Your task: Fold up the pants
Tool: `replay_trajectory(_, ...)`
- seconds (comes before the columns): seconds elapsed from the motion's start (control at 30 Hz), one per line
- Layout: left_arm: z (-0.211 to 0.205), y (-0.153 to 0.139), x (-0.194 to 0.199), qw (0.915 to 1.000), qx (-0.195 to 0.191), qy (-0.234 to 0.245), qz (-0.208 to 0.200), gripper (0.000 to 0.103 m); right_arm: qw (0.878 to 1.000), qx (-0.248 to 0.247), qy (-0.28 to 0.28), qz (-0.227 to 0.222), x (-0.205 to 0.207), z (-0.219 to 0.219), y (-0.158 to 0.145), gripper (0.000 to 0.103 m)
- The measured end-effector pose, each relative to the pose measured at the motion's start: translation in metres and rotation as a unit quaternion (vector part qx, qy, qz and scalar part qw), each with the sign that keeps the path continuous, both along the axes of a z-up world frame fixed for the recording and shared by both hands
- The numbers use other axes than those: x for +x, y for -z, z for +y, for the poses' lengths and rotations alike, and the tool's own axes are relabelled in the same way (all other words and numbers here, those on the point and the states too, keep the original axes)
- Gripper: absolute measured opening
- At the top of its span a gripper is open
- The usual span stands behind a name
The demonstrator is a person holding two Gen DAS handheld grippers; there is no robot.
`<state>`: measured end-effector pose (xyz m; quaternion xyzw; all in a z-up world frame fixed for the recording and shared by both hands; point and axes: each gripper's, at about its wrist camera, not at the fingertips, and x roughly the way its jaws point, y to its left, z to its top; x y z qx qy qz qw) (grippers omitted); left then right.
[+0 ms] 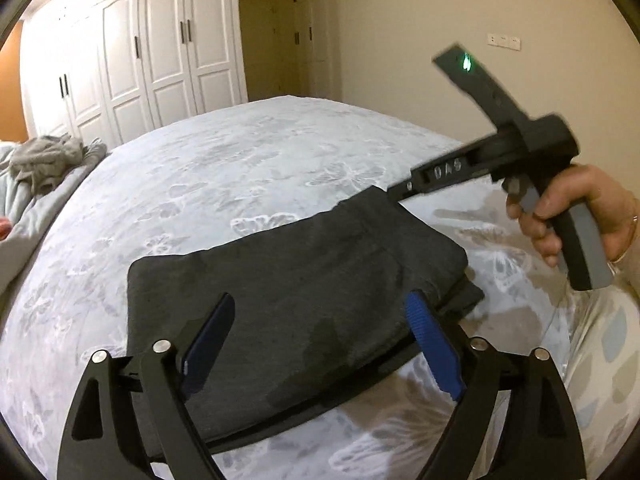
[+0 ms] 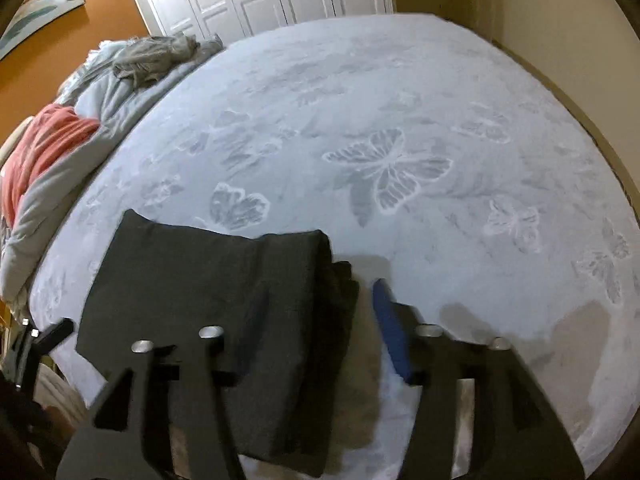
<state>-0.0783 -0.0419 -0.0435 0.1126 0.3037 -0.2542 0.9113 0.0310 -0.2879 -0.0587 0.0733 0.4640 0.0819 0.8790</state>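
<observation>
Blue-padded fingers of the left gripper point(image 1: 320, 344) fill the bottom of the left wrist view, spread wide apart over the near half of the pants point(image 1: 296, 292); nothing is pinched between them. Dark grey pants lie folded into a thick rectangle on the bed point(image 1: 240, 160), several layers showing along the right edge, lower centre of that frame.

Right wrist view, bottom of frame: right gripper point(image 2: 316, 312), motion-blurred. One blue pad point(image 2: 390, 332) sits just right of the pants' stacked right edge point(image 2: 224, 292), over the bedspread; the other finger is dark against the cloth and hard to make out. Jaws stand partly apart with that edge between them, no clamp seen.

Left wrist view, right side: a hand point(image 1: 576, 216) grips the right gripper's handle, its black body slanting down toward the far right corner of the pants.

Pale bedspread with butterfly print point(image 2: 384, 172) stretches beyond. At the left edge, rumpled grey bedding point(image 2: 156, 60) and a pink cloth point(image 2: 44, 140). Farthest back, white wardrobe doors point(image 1: 160, 52) and an orange wall point(image 2: 100, 32).
</observation>
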Motion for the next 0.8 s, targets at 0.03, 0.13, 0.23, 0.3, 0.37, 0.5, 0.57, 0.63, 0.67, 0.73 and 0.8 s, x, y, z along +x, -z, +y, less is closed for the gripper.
replay_trajectory(0.03, 0.002, 0.001, 0.001, 1.0, -0.001, -0.003, 0.001, 0.086, 1.0, 0.01, -0.007, 0.016, 0.006, 0.002, 0.006, 0.05)
replay_trajectory(0.13, 0.005, 0.004, 0.008, 0.9998, 0.0, -0.016, 0.01, 0.086, 0.996, 0.043, -0.048, 0.069, 0.012, 0.016, 0.022, 0.02)
replay_trajectory(0.23, 0.007, 0.005, 0.017, 0.9994, 0.004, -0.027, 0.02, 0.086, 0.995, -0.003, -0.075, 0.069, -0.005, 0.029, 0.023, 0.02)
replay_trajectory(0.3, 0.009, 0.01, 0.021, 0.9988, 0.009, -0.038, 0.027, 0.086, 0.995, 0.003, -0.066, 0.077, -0.008, 0.023, 0.027, 0.021)
replay_trajectory(0.37, 0.011, 0.015, 0.027, 0.9977, 0.017, -0.052, 0.04, 0.086, 0.996, 0.03, -0.036, 0.071, -0.009, 0.009, 0.02, 0.021)
replay_trajectory(0.5, 0.015, 0.02, 0.033, 0.996, 0.02, -0.069, 0.052, 0.086, 0.999, 0.048, -0.015, 0.017, -0.024, 0.002, -0.002, 0.037)
replay_trajectory(0.57, 0.014, 0.021, 0.035, 0.9951, 0.028, -0.078, 0.053, 0.086, 0.999, 0.035, -0.025, 0.028, -0.019, 0.01, 0.005, 0.036)
replay_trajectory(0.63, 0.013, 0.023, 0.037, 0.9946, 0.033, -0.082, 0.054, 0.086, 0.998, 0.001, -0.039, 0.058, -0.013, 0.019, 0.021, 0.018)
replay_trajectory(0.67, 0.012, 0.023, 0.038, 0.9943, 0.036, -0.085, 0.052, 0.086, 0.998, -0.011, -0.039, 0.055, -0.013, 0.022, 0.02, 0.014)
replay_trajectory(0.73, 0.011, 0.022, 0.038, 0.9941, 0.044, -0.09, 0.042, 0.086, 0.999, 0.001, -0.04, 0.024, -0.018, 0.024, 0.005, 0.006)
replay_trajectory(0.8, 0.012, 0.022, 0.038, 0.9936, 0.048, -0.095, 0.037, 0.086, 0.999, 0.036, -0.031, -0.001, -0.026, 0.013, -0.008, 0.006)
